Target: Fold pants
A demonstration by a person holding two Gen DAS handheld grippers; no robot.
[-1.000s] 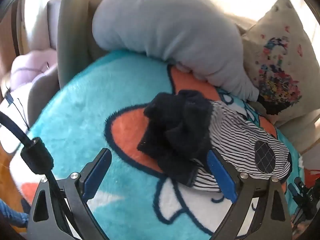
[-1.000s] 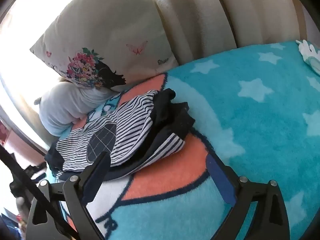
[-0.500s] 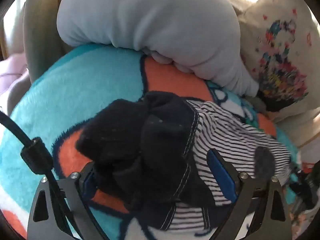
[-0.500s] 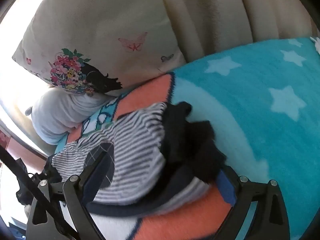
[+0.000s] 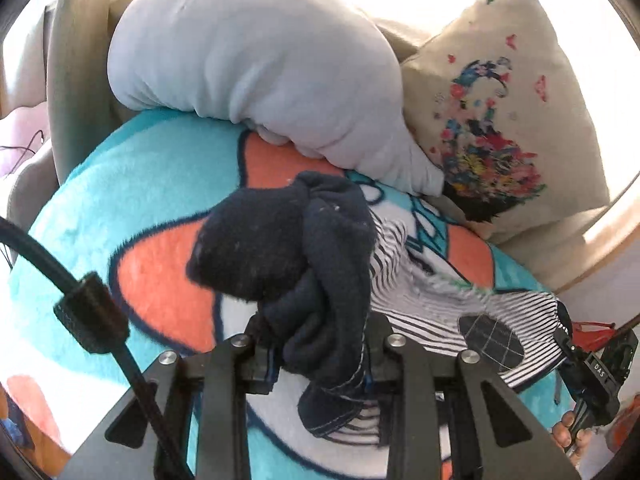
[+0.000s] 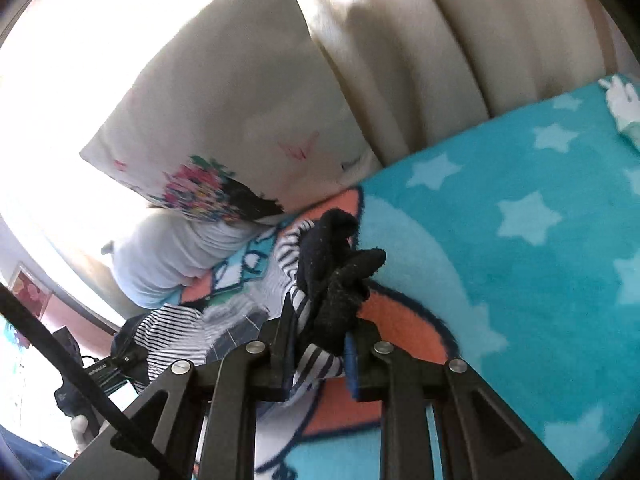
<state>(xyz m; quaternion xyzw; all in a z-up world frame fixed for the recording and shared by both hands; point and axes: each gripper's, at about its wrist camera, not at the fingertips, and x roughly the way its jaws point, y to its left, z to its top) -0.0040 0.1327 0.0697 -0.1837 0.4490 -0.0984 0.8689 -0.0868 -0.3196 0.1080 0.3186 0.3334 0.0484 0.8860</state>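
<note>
A: Jaws, left gripper (image 5: 320,360): have just been closing, now nearly together, clamped on the dark navy fleece end of the pants (image 5: 288,248)

B: Jaws, right gripper (image 6: 320,352)?

A: Same entry: have just been closing, pinched on a bunch of striped and navy cloth from the same pants (image 6: 332,280)

B: Location of garment?

A: On the turquoise blanket (image 5: 132,168) with orange and white print, over the orange patch; navy cloth bunched and lifted near each gripper, striped body with its dark checked patch (image 5: 490,338) trailing to the right in the left wrist view, to the left in the right wrist view

B: Surroundings?

A: Grey plush cushion (image 5: 256,64) at the far edge of the blanket, its lower end touching the blanket; cream pillow with floral print (image 5: 496,132) just right of it, leaning upright. Right wrist view: same pillow (image 6: 224,120) far left, padded cream backrest (image 6: 460,40) behind, pale stars on the blanket (image 6: 520,240). Black cable (image 5: 96,320) crosses near left
</note>
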